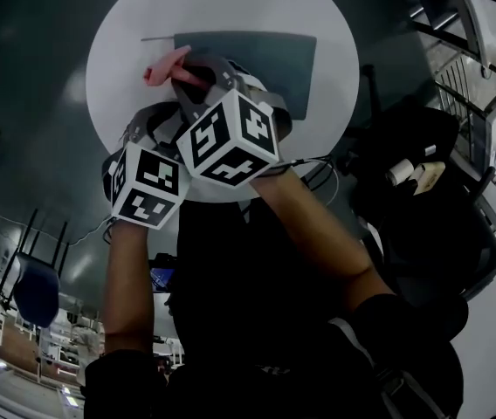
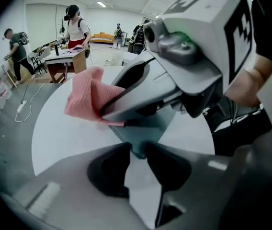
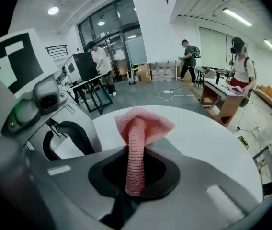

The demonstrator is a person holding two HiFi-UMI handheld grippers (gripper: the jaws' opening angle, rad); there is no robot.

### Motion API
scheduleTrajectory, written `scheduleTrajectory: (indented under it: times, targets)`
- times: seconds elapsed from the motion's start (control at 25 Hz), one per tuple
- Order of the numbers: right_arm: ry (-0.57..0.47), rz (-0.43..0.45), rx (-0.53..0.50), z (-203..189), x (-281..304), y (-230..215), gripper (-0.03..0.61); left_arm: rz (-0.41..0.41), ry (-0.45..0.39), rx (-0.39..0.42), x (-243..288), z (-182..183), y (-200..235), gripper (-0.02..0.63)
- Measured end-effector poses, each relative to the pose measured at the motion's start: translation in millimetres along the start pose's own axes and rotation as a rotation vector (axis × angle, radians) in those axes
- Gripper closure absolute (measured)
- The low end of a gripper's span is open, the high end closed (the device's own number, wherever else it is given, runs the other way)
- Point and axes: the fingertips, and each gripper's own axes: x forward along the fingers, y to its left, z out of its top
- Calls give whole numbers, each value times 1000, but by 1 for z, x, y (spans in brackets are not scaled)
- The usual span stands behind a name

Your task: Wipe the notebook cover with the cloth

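Note:
A dark teal notebook (image 1: 265, 55) lies flat on the round white table (image 1: 117, 59). My right gripper (image 3: 135, 188) is shut on a pink knitted cloth (image 3: 141, 123), which sticks out past its jaws. In the head view the cloth (image 1: 165, 70) hangs over the notebook's left edge. My left gripper (image 2: 136, 150) sits low at the notebook's near corner (image 2: 140, 135). That corner fills the gap between the jaw tips, which touch it on both sides. The left gripper view also shows the cloth (image 2: 85, 99) under the right gripper's body (image 2: 174, 75).
A thin dark strip (image 1: 156, 38) lies beside the notebook's far left corner. Black bags or seats (image 1: 405, 173) crowd the table's right side and cables (image 1: 318, 168) hang at its near edge. A blue chair (image 1: 37, 291) stands on the floor. People work at desks (image 3: 222, 97) beyond.

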Motion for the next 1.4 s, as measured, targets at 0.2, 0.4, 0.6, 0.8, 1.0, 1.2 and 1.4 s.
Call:
scheduleTrajectory:
  times: [0.2, 0.4, 0.6, 0.8, 1.0, 1.2, 1.4]
  targets:
    - [-11, -10, -20, -1, 0, -3, 551, -1, 12, 5, 0, 1, 1, 511]
    - [-14, -27, -15, -15, -13, -16, 551, 1, 26, 11, 2, 3, -1, 509]
    - [-13, -61, 4, -37, -35, -35, 551, 4, 42, 4, 3, 4, -3, 508]
    - [-7, -85, 23, -62, -53, -54, 551, 8, 59, -3, 8, 6, -4, 508]
    - [-4, -115, 41, -79, -71, -69, 551, 20, 76, -1, 6, 5, 0, 508]
    - [0, -144, 63, -100, -92, -83, 551, 35, 94, 1, 5, 8, -4, 509]
    - [15, -173, 78, -113, -103, -93, 551, 36, 98, -7, 4, 3, 1, 509]
